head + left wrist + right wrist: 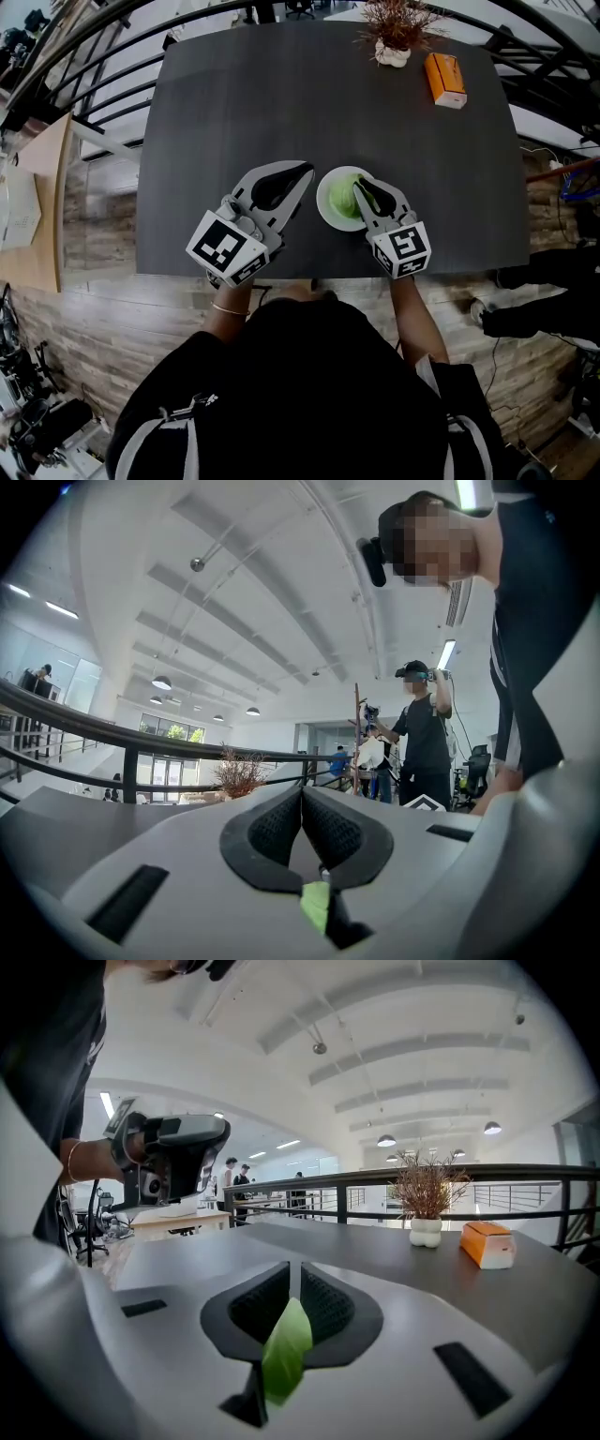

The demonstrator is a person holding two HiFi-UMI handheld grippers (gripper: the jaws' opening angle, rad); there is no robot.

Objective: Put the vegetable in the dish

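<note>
A white dish [324, 199] stands near the dark table's front edge, with a green leafy vegetable [343, 199] lying in it. My right gripper [360, 184] reaches over the dish from the right. In the right gripper view its jaws [295, 1269] are shut on a green leaf [286, 1346] that hangs down between the pads. My left gripper [306, 170] hovers just left of the dish, apart from it. Its jaws [302, 794] are shut with nothing clearly between the pads; a small green patch [316, 907] shows low behind them, and I cannot tell what it is.
At the far end of the dark table [262, 103] stand a dried plant in a white pot [395, 36] and an orange box [444, 79]. A black railing runs behind the table. Another person with a headset [424, 733] stands further back in the room.
</note>
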